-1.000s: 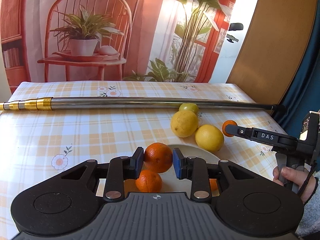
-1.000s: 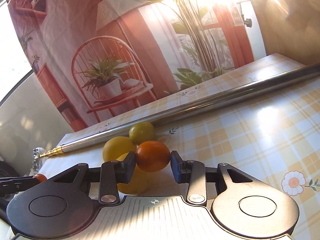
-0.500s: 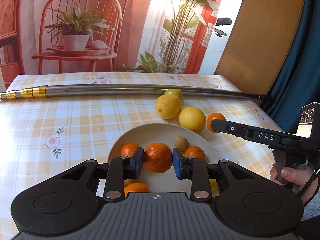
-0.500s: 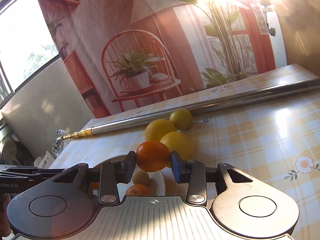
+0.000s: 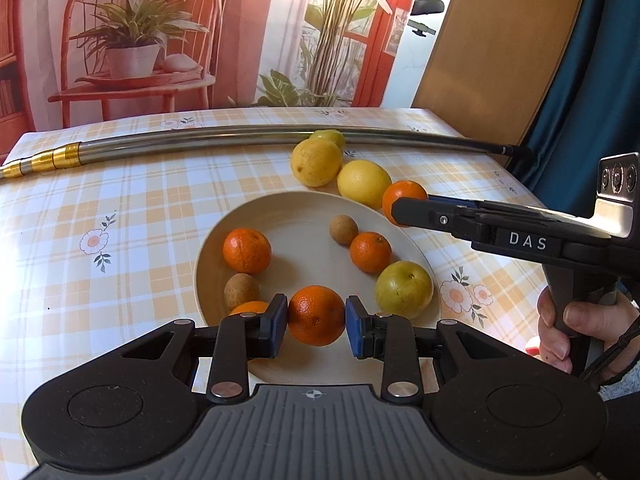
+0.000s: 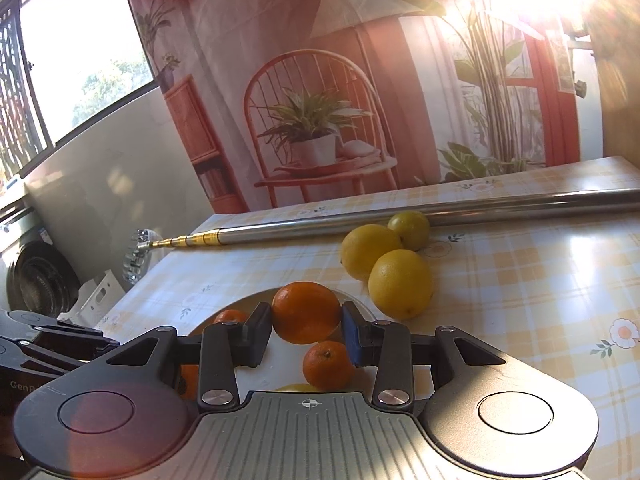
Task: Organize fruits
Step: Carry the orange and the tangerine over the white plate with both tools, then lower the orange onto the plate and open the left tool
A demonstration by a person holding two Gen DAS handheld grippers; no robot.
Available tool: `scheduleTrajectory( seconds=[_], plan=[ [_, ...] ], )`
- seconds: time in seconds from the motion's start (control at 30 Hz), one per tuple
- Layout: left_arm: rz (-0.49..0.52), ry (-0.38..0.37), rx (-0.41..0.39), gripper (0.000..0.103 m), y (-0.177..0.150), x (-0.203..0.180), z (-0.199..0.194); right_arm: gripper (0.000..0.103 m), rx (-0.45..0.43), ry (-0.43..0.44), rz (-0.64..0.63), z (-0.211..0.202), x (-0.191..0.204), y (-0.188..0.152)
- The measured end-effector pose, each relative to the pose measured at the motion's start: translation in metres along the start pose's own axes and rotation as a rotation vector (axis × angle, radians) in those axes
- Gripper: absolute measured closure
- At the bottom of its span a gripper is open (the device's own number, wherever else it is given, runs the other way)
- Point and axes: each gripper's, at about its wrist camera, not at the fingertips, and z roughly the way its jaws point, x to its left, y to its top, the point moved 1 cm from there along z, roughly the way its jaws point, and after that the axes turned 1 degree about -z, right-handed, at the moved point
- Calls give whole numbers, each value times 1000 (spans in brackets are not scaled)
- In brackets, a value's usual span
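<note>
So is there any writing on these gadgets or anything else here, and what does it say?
"DAS": white letters on the side of the right gripper, seen from the left wrist camera.
"GenR…": faint letters on the left gripper's body at the left edge of the right wrist view; the rest is cut off.
Nothing readable shows on the tablecloth, the plate, the fruit or the metal pole.

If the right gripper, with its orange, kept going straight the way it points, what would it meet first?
Probably the nearest large yellow citrus fruit beyond the cream plate, though depth is unclear; the right gripper may pass just left of it.
</note>
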Motion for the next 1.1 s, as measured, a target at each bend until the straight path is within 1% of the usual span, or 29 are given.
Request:
scheduleTrajectory(
  seconds=[0.37, 0.7, 0.87, 1.0, 1.1],
  plan=[
    [14, 5, 65, 70, -9, -3, 5, 68, -3, -7, -1, -2, -1, 0],
    [28, 38, 92, 70, -12, -5, 10, 68, -5, -12, 9, -7, -4, -2],
    [54, 76, 107, 70, -15, -6, 13, 68, -7, -13, 11, -8, -5, -2],
    [61, 80, 104, 70, -15, -7, 13, 68, -3, -17, 9, -9, -4, -2],
    [48, 79, 101, 69, -15, -5, 13, 68, 1, -22, -4, -12, -1, -1]
  ],
)
